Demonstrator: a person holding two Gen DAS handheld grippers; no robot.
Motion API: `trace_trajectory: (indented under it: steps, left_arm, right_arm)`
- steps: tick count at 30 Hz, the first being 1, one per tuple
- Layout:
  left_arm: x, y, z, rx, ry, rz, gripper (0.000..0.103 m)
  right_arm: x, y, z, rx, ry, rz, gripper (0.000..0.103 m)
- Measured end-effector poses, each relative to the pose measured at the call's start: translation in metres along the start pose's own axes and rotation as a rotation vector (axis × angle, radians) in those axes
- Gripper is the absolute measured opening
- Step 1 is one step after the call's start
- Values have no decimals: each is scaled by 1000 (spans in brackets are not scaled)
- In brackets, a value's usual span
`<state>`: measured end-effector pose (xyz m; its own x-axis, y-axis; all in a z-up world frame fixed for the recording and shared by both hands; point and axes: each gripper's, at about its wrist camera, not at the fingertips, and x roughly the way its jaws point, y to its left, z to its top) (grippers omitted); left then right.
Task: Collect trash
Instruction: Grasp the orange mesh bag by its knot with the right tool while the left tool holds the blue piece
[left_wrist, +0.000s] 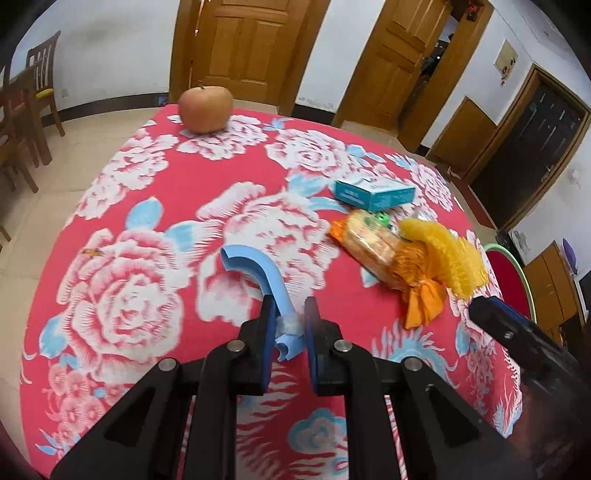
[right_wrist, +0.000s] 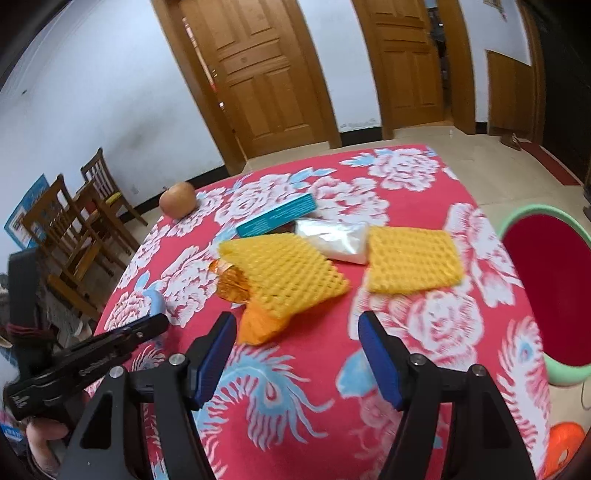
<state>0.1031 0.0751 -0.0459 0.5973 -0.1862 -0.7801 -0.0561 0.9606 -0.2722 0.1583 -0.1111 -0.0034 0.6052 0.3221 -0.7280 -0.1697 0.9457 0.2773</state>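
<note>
Trash on the tabletop (right_wrist: 461, 192): left tool (left_wrist: 291, 325) pinches a blue curved scrap (left_wrist: 258, 273), right tool (right_wrist: 297, 332) spread near the yellow foam net (right_wrist: 288, 273), which may slide away if nudged.

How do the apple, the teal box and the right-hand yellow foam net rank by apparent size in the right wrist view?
1. Right-hand yellow foam net, clearly largest.
2. Teal box.
3. Apple, smallest, though it sits farthest from the camera, so its true size is unsure.

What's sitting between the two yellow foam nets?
A clear plastic bag lies between the left net and the right net, toward their far ends; the right wrist view shows it.
</note>
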Motion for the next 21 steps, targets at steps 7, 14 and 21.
trace_trajectory:
  steps: [7, 14, 21]
  left_arm:
    - [0, 15, 2, -16, 0, -3, 14]
    - [4, 17, 0, -18, 6, -6, 14]
    - [4, 11, -2, -12, 9, -3, 14]
  right_arm:
    - [36, 13, 4, -36, 76, -12, 56]
    - [51, 11, -1, -20, 115, -8, 34]
    - [50, 9, -2, -26, 116, 4, 10]
